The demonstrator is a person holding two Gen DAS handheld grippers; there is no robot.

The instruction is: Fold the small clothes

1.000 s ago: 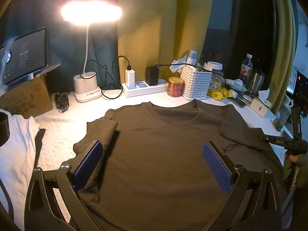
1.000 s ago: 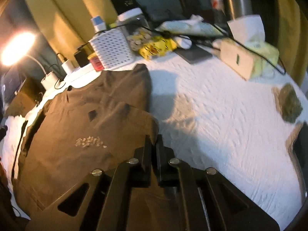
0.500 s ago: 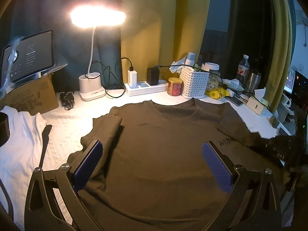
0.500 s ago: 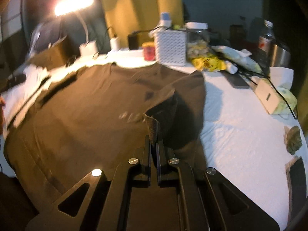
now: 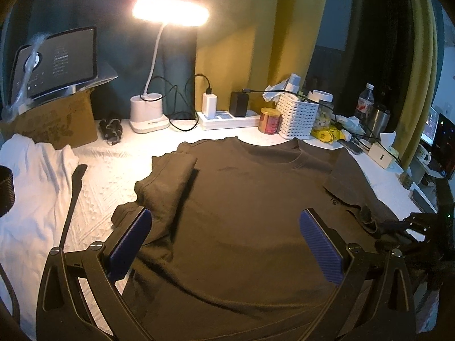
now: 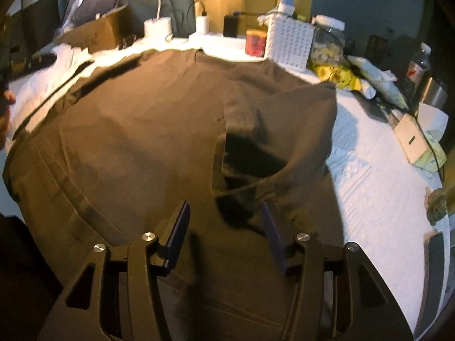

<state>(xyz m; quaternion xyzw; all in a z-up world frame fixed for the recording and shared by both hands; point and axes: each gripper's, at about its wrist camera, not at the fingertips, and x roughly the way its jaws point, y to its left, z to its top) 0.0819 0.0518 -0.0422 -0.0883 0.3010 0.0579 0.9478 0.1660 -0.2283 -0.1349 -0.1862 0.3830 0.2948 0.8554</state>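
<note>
Right wrist view: right gripper point(image 6: 224, 221) fingers just opened, empty, over brown shirt point(image 6: 148, 130); left gripper point(image 5: 224, 241) wide.

Home desk nook: lamp point(image 5: 170, 14), curtains point(image 5: 227, 42), power strip point(image 5: 227, 119).

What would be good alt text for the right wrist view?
A dark brown T-shirt lies spread on a white textured cover, its sleeve folded inward over the body. The right gripper hovers open just before that sleeve, holding nothing. A white basket and jar stand behind.
</note>
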